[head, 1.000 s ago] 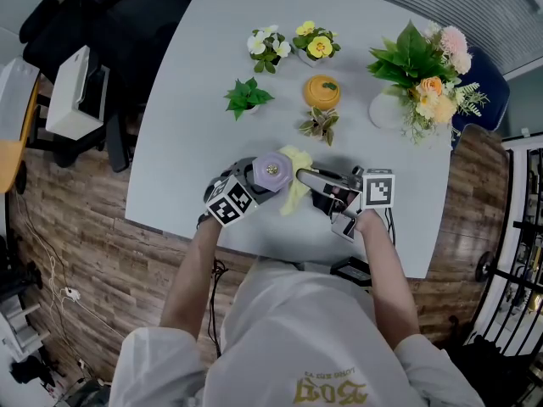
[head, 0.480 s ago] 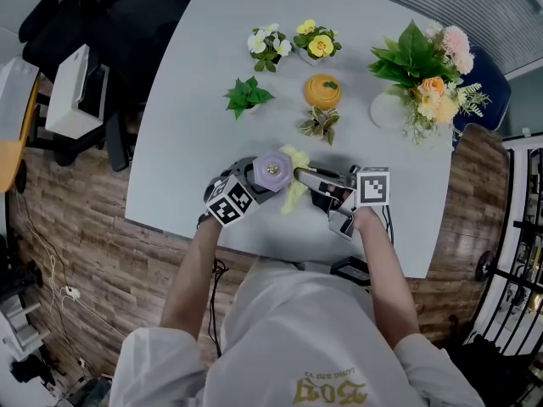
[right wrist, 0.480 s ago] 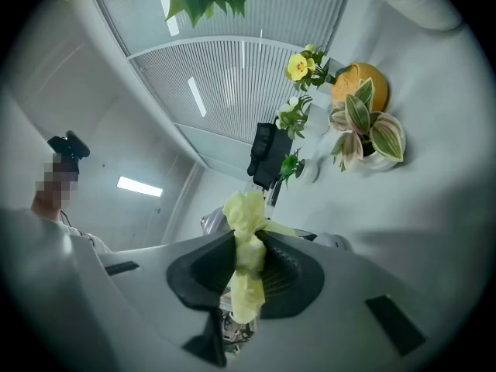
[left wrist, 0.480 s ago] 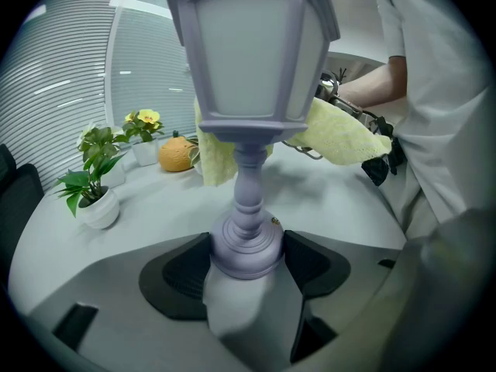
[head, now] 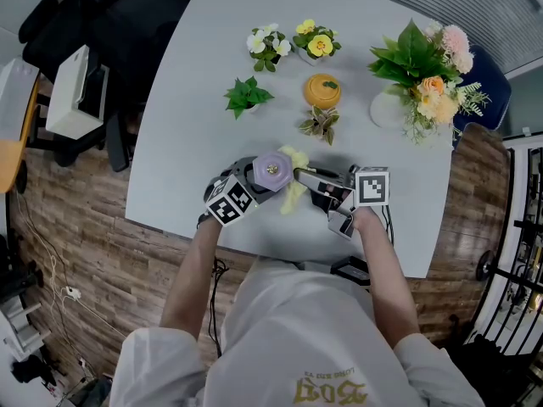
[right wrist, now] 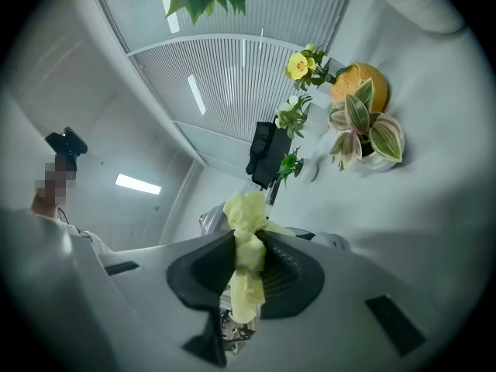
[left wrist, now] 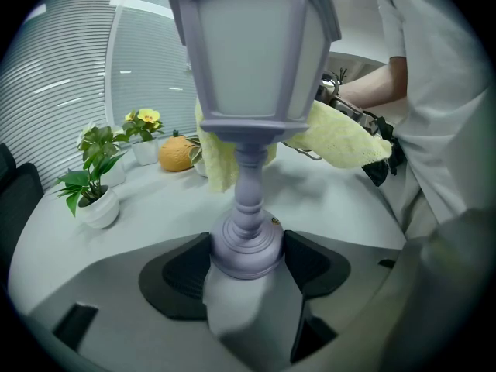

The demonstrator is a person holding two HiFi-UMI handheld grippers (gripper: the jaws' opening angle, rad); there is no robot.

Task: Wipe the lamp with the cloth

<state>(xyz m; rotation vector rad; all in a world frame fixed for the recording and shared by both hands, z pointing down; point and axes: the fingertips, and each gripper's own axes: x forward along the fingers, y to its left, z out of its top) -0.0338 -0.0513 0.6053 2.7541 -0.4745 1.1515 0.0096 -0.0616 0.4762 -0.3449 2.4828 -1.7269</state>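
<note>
The left gripper [left wrist: 246, 263] is clamping the round foot of the lamp [left wrist: 252, 53], one jaw pressing on each side of it. The right gripper [right wrist: 246, 263] is pinching a bunched fold of the yellow cloth [right wrist: 246, 250], with loose ends sticking out above and below the jaws.

The lamp is standing upright near the table's [head: 187, 108] near edge, roughly at its middle and between the two grippers. The cloth is lying against the far right side of the lamp's head and hanging down behind the stem.

The main risk is that the lamp is tall and looks heavy at the top, while it is being held only at the bottom. A firm sideways push from the cloth on the head could be levering the foot round in the jaws and tipping the lamp. With the table's edge so close, it might go over towards the person.

The cloth is being gripped by a narrow wad, so a hard drag across the lamp's ridges could be pulling it free. Its hanging tail could also be snagging on the stem.

A wide stroke away from the person could be carrying the right gripper into the small leafy plant [head: 320, 126] just beyond and knocking it over.
</note>
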